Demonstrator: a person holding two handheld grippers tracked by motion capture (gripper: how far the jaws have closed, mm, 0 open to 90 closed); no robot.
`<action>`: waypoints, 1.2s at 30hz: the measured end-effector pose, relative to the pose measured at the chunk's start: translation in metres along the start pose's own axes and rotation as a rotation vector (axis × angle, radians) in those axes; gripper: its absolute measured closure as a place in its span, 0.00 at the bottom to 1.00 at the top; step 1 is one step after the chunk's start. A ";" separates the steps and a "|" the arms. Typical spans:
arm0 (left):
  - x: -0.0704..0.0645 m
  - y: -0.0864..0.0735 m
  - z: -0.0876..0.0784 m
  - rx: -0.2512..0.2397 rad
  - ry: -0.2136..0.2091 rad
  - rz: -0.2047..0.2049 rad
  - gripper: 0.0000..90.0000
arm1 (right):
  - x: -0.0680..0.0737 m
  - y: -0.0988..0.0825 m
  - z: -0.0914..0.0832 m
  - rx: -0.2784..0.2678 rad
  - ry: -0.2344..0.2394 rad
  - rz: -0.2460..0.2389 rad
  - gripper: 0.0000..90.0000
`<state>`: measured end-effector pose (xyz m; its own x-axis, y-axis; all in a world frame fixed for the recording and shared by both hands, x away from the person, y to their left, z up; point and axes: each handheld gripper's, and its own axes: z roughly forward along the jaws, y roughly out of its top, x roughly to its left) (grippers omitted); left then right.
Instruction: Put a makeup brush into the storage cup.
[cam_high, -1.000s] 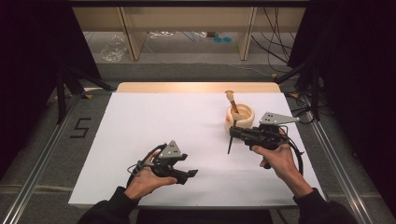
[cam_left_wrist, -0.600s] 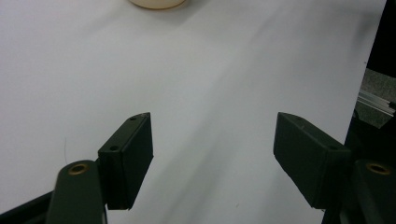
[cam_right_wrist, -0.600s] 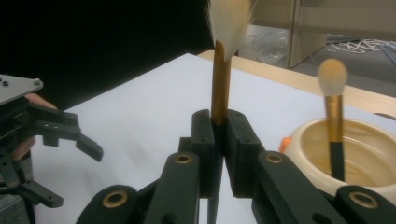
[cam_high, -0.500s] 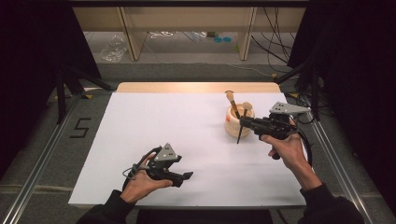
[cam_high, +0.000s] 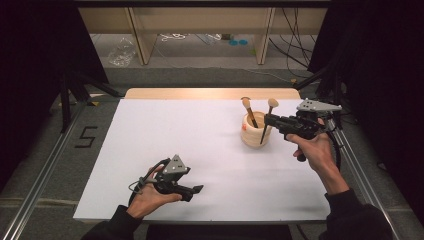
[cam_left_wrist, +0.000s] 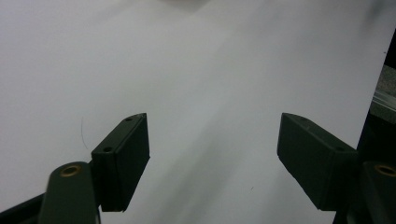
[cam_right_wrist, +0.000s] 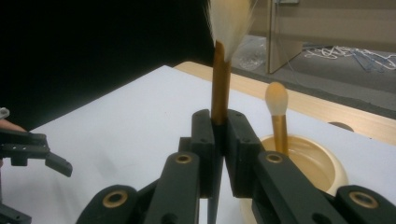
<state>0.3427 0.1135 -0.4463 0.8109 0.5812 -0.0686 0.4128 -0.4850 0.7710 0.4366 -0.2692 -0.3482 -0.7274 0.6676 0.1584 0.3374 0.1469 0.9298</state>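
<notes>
The right gripper (cam_high: 267, 120) is clamped on a makeup brush (cam_high: 266, 123) — its 2 jaws pinch the golden-brown handle partway along, bristle head up and dark tapered end pointing down. In the high view the brush hangs almost upright, slightly tilted, with its lower tip in front of the right side of the cream-coloured cup (cam_high: 253, 134); whether the tip touches the cup or the table cannot be told. In the right gripper view (cam_right_wrist: 219, 154) the jaws meet tight around the handle, the pale bristles (cam_right_wrist: 229, 23) stand well above them, and the dark point (cam_right_wrist: 214, 205) drops below between the jaw links.

A 2nd brush (cam_high: 248, 111) stands inside the cup, leaning, its rounded head above the rim; in the right gripper view it (cam_right_wrist: 278, 116) shows just right of the held one, rising out of the cup (cam_right_wrist: 322, 163).

The left gripper (cam_high: 192, 190) rests low near the front edge of the white table sheet (cam_high: 175, 130), well apart from the cup and both brushes. Its jaws have just been opening and stand wide — in the left gripper view (cam_left_wrist: 212, 158) bare white surface lies between them, and the pads (cam_left_wrist: 126, 158) touch no object.
</notes>
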 end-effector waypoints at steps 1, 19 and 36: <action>0.000 -0.001 0.001 0.002 -0.001 0.000 0.28 | -0.001 0.001 0.000 -0.004 -0.006 -0.003 0.93; -0.002 -0.003 0.003 0.032 -0.001 0.014 0.27 | -0.016 0.015 0.005 -0.021 -0.051 -0.006 0.93; -0.001 -0.003 0.004 0.038 -0.006 0.018 0.27 | -0.035 0.023 0.016 -0.029 -0.111 0.004 0.93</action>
<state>0.3423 0.1117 -0.4517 0.8209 0.5680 -0.0589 0.4135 -0.5201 0.7473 0.4796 -0.2779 -0.3373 -0.6551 0.7450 0.1261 0.3217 0.1241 0.9387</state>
